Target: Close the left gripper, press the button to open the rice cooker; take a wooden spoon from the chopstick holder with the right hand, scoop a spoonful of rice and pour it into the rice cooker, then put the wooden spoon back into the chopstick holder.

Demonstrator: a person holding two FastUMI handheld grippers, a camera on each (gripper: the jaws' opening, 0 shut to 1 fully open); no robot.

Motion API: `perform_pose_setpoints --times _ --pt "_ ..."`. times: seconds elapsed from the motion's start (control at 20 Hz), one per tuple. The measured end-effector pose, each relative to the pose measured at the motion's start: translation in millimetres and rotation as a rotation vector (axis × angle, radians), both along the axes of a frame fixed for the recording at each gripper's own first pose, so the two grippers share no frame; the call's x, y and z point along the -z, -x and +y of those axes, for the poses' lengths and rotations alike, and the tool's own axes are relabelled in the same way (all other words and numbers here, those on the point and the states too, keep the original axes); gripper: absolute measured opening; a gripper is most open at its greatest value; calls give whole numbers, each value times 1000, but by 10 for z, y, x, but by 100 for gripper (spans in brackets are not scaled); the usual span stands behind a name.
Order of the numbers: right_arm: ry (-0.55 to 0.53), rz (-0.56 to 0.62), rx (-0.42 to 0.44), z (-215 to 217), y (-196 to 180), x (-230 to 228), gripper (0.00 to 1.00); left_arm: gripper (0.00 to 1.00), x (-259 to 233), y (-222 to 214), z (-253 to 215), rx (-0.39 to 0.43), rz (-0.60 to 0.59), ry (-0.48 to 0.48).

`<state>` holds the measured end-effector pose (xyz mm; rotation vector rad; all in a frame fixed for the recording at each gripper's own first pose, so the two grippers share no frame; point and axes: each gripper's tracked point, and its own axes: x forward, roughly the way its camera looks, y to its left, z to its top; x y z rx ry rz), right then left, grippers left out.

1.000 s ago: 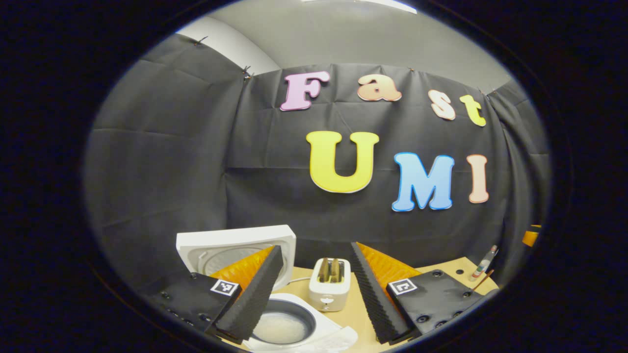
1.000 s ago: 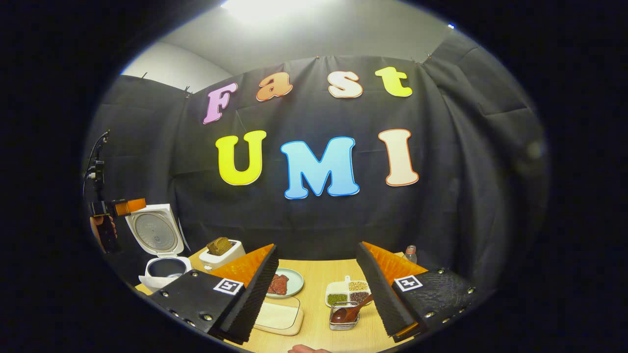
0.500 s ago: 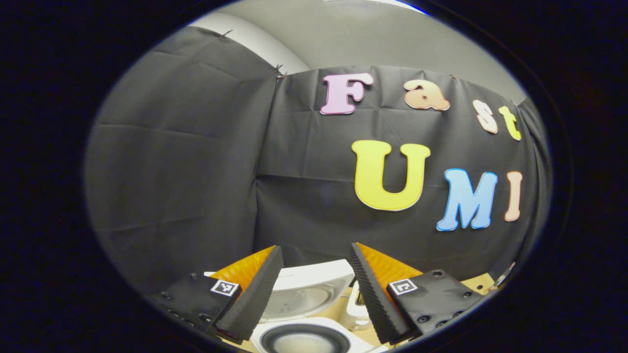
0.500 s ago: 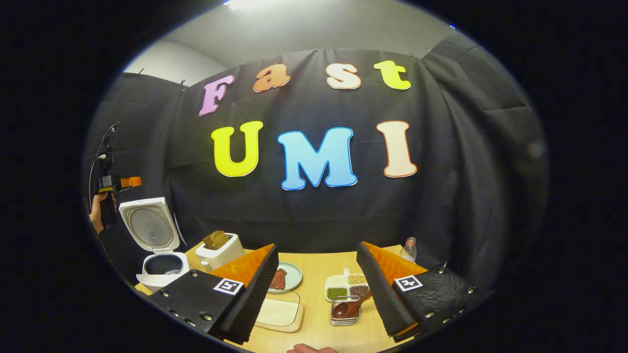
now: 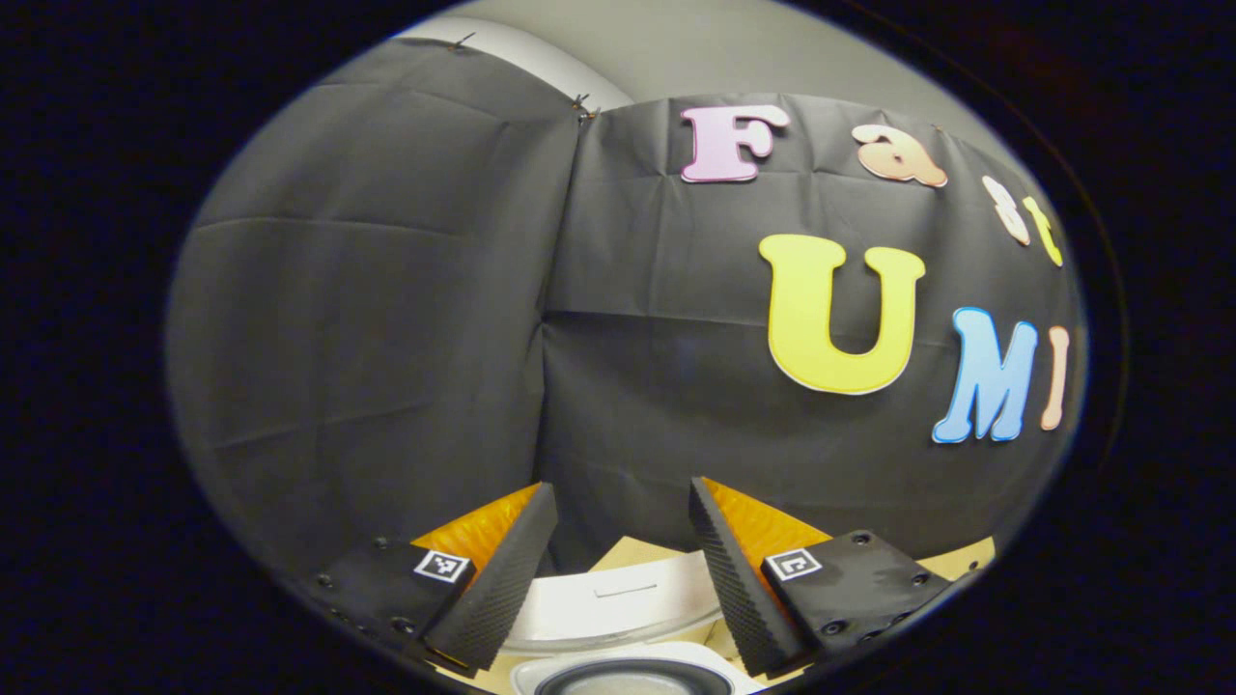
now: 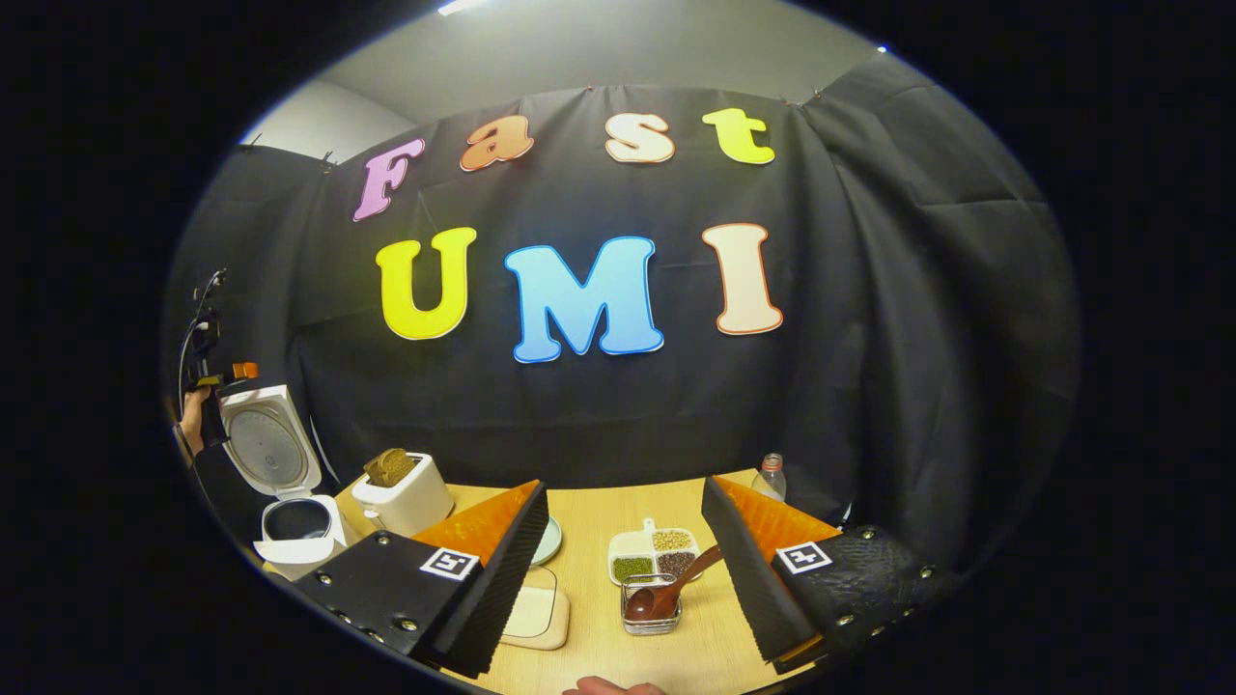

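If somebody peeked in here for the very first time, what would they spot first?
Probably the white rice cooker at the far left of the table, its lid standing straight up. Next, the wooden spoon lying in a small clear holder near the front, between the open right tongs. Beside the cooker sits a white toaster with bread poking out.

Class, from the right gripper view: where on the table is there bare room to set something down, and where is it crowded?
Bare wooden table lies behind the white divided bean dish, between the white toaster and the clear bottle. Crowded: the clear holder with the wooden spoon touches the dish's front, and the toaster is close beside the open white rice cooker.
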<state>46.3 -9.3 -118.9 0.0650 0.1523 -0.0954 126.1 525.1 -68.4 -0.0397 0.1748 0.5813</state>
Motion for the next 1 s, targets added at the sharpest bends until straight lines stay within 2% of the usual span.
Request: perform_pose_setpoints --times 0.1,0.15,0.35,0.4,0.45,0.55,0.65,0.7,0.8,1.0 --pt "-4 -3 9 -37 -14 -18 96 96 209 -26 22 -14 58 25" --pt "-12 -5 4 -28 -23 -20 96 96 201 -34 78 -28 66 -25" --pt "-40 9 -7 -25 -58 29 96 93 197 64 -21 -23 69 -23" --pt "-53 15 -11 -9 -55 40 96 90 189 113 -78 -22 71 -26" --pt "-57 11 -14 4 -52 20 96 95 205 181 -162 -22 69 -24" --pt "-42 -8 -13 -4 -52 -76 96 90 235 263 -271 -21 63 -34" --pt "-33 -25 -32 37 -60 -170 96 93 239 365 -399 -20 57 -34" --pt "-29 -31 -43 60 -61 -203 96 89 262 422 -475 -19 55 -32" --pt "-19 -36 -56 71 -62 -235 96 93 336 526 -647 -12 51 -33" --pt "-27 -39 -70 118 -12 -254 96 89 509 783 -963 -8 44 -38"
